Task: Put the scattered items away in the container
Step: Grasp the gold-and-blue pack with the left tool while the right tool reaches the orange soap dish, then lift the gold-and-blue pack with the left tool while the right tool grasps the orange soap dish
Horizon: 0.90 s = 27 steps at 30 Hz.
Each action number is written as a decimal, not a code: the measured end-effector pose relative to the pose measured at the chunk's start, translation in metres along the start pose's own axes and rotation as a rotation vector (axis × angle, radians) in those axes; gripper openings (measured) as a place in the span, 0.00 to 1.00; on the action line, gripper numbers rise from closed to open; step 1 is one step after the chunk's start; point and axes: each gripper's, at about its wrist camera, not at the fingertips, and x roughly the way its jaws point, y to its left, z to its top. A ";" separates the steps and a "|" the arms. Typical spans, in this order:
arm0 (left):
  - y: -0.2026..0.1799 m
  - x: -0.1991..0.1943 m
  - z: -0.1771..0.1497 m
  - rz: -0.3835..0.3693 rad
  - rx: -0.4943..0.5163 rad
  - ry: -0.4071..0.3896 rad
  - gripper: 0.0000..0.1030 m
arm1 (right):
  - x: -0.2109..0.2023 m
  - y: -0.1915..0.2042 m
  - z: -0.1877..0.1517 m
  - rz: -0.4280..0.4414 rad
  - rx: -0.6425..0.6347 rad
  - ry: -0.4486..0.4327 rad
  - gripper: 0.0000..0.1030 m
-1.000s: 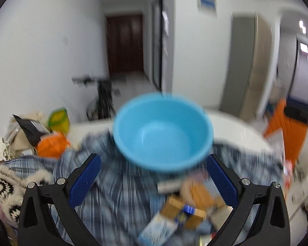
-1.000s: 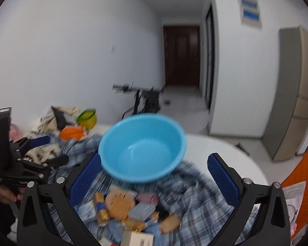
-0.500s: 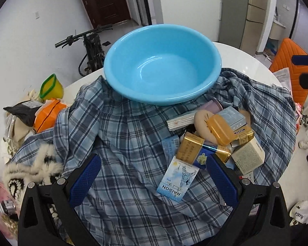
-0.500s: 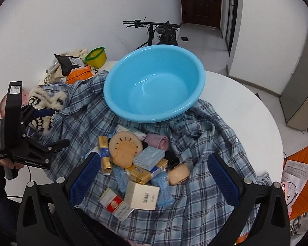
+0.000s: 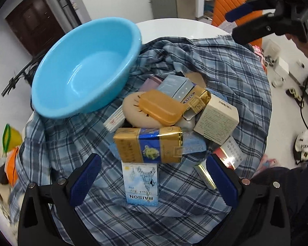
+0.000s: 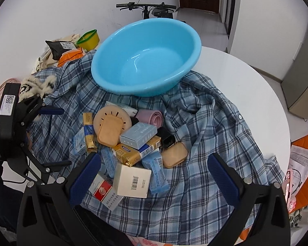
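Note:
An empty light blue basin (image 5: 82, 69) (image 6: 145, 55) sits tilted on a blue plaid shirt (image 5: 225, 78) (image 6: 205, 127). A pile of small items lies in front of it: a gold and blue pack (image 5: 148, 144), a RAISON box (image 5: 140, 182), an orange soap box (image 5: 161, 106) (image 6: 109, 130), a white carton (image 5: 215, 121) (image 6: 132, 179), a red and white pack (image 6: 104, 192). My left gripper (image 5: 153, 178) is open just above the RAISON box. My right gripper (image 6: 154, 177) is open over the pile's near edge. Both are empty.
The shirt covers a round white table (image 6: 246, 86). At the far left lie a yellow cup (image 6: 88, 38), an orange object (image 6: 70, 56) and a knitted item (image 6: 36, 86). An orange chair (image 5: 232, 6) and a bicycle (image 6: 152, 10) stand beyond the table.
Both grippers have tilted down and come closer to the pile. The left one has dropped low over the RAISON box. Nothing was taken hold of.

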 end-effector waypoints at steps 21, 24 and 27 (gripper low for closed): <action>0.020 0.054 0.011 -0.072 -0.045 0.056 0.97 | 0.040 0.001 -0.015 0.073 -0.036 0.077 1.00; 0.022 0.046 0.009 -0.078 -0.039 0.041 0.85 | 0.041 0.003 -0.018 0.068 -0.050 0.084 1.00; 0.023 0.040 0.006 -0.078 -0.055 0.030 0.85 | 0.040 0.004 -0.020 0.071 -0.060 0.079 1.00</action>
